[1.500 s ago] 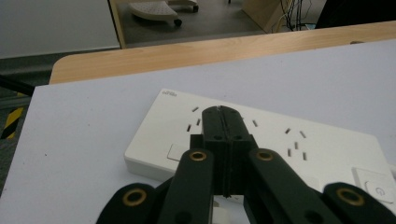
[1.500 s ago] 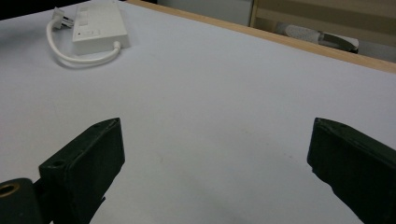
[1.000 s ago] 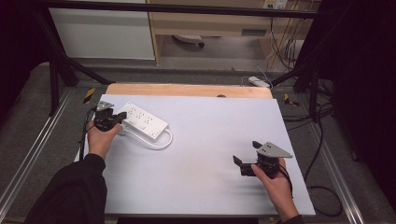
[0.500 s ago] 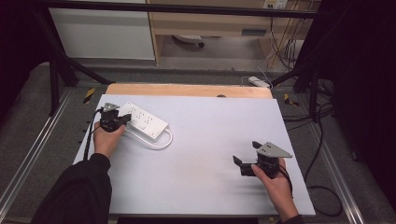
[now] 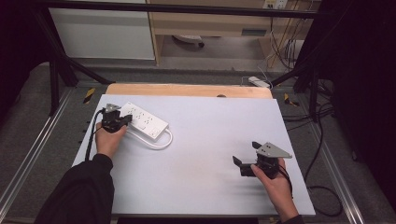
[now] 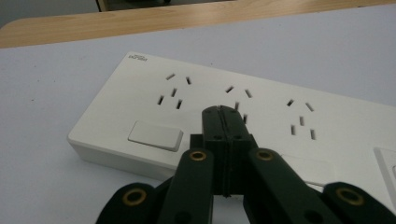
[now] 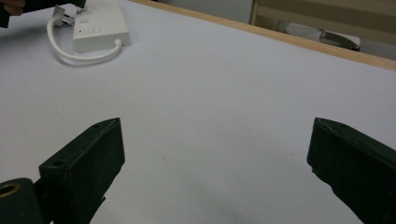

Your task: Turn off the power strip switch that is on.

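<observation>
High view: one power strip (image 5: 144, 122) under closed, empty left tongs (image 5: 122, 119); right tongs (image 5: 243, 161) wide open, empty.

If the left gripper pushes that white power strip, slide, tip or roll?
Probably slides: the power strip is a flat, rigid-looking slab lying on the smooth table. Tipping or rolling seems unlikely. Its looped cord looks floppy and may drag, twisting it slightly.

Left claw (image 5: 125, 120) over white power strip (image 5: 144, 122), right claw (image 5: 246, 160) well apart.

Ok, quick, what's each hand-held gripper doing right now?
Left hand-held gripper: shut, empty, over the power strip.
Right hand-held gripper: open, empty.
</observation>
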{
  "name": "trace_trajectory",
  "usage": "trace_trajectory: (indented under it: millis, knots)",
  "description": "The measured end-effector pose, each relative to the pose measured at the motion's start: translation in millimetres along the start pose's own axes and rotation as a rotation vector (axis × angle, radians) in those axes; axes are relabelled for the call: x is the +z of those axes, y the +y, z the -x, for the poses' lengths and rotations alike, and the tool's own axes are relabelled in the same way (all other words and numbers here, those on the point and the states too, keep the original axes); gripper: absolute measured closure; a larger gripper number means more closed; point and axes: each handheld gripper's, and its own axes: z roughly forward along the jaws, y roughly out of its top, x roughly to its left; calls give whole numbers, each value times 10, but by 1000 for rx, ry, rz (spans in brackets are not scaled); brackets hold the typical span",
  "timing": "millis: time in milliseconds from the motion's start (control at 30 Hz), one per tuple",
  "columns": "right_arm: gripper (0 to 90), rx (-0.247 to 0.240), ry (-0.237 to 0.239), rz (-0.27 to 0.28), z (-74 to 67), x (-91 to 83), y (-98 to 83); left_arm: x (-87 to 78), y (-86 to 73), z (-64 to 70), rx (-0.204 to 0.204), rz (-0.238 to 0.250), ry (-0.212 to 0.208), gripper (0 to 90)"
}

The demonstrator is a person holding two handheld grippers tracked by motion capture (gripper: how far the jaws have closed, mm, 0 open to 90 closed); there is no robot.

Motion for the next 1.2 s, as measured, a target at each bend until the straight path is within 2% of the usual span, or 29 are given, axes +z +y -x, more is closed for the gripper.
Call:
trace_trajectory:
  millis: [167, 433, 500, 600, 733, 800, 833, 900, 933, 1033, 1200]
  knots:
    - [44, 0, 1, 1, 0, 0, 1, 8, -5, -9, -1, -4, 3, 900]
    - [44, 1, 2, -2, -1, 2, -1, 26, -14, 2, 25, -5, 11, 900]
    - [44, 0, 3, 0, -2, -1, 0, 31, -18, -3, 24, -2, 0, 900]
    - [43, 2, 2, 0, -2, -4, -1, 34, -12, 11, 40, -4, 12, 900]
    - [43, 2, 2, 0, -1, -4, -1, 38, -15, 2, 34, -5, 11, 900]
    - [43, 1, 3, 0, -2, -3, -1, 48, -33, -13, 46, -8, 16, 900]
    - [43, 0, 4, -1, -2, -2, -1, 43, -35, -31, 41, -8, 19, 900]
    - [43, -1, 3, -2, -2, -2, -2, 34, -41, -64, -29, -8, -5, 900]
    - [43, 1, 3, -3, -4, -2, -2, 31, -40, -59, -26, -10, -1, 900]
    - [43, -1, 5, -6, -8, 7, -2, 32, -33, -25, 24, -15, 23, 900]
    - [43, -2, 2, -9, -11, 11, -4, 42, -37, -14, 27, -6, 26, 900]
